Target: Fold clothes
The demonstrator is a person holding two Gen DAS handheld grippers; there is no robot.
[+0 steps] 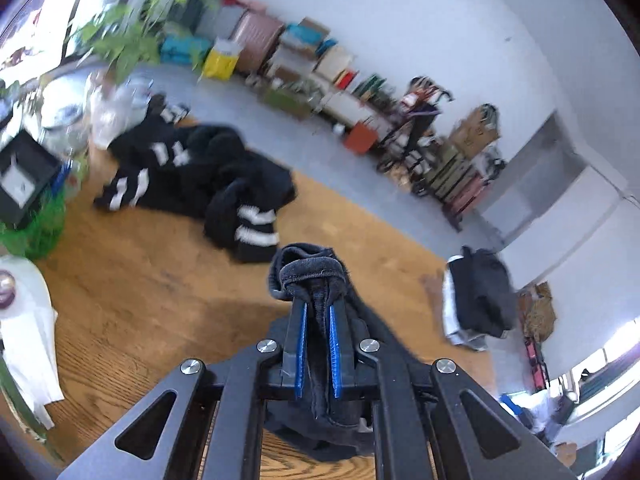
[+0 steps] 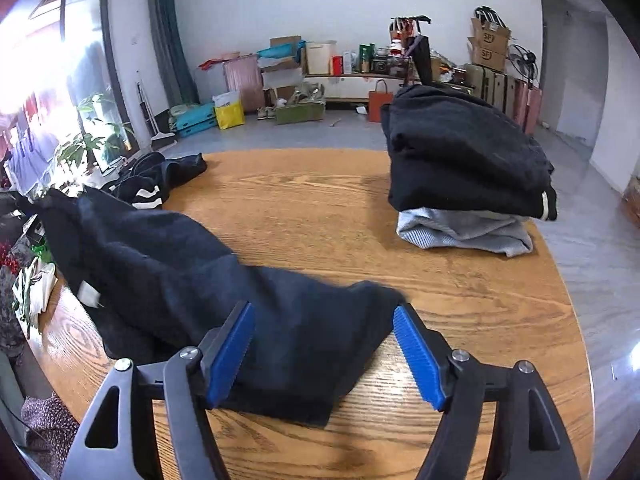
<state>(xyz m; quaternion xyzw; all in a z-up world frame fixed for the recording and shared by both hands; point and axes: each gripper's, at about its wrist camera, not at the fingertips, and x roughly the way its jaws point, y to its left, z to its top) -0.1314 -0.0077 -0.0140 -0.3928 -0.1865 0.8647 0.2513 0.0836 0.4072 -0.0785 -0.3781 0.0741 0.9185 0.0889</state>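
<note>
2 tools are at work on 1 dark garment, and the folding looks partly done at best. The left tool (image 1: 318,312) has its blue pads pinched tight on a bunched edge of the dark garment (image 1: 308,268), which hangs lifted off the counter (image 1: 132,280) and trails down under the tool. The right tool (image 2: 324,344) stands with its jaws spread wide; the same dark garment (image 2: 192,280) lies between them, but the pads do not press it, so this end rests loose on the counter (image 2: 440,292).

Outward from that garment, the far right of the counter carries a finished stack: a folded black piece (image 2: 464,160) on top of a folded grey piece (image 2: 464,232). I count at least 2 items done there. To the far left of the garment lies an unfolded heap of black clothes with white stripes (image 1: 192,184), crumpled together near the counter's edge; how many pieces it holds I cannot tell.

So my judgement: the stack is the work finished, the held garment is the 1 in progress and not yet flattened or creased into shape, and the striped heap is all left to do.
</note>
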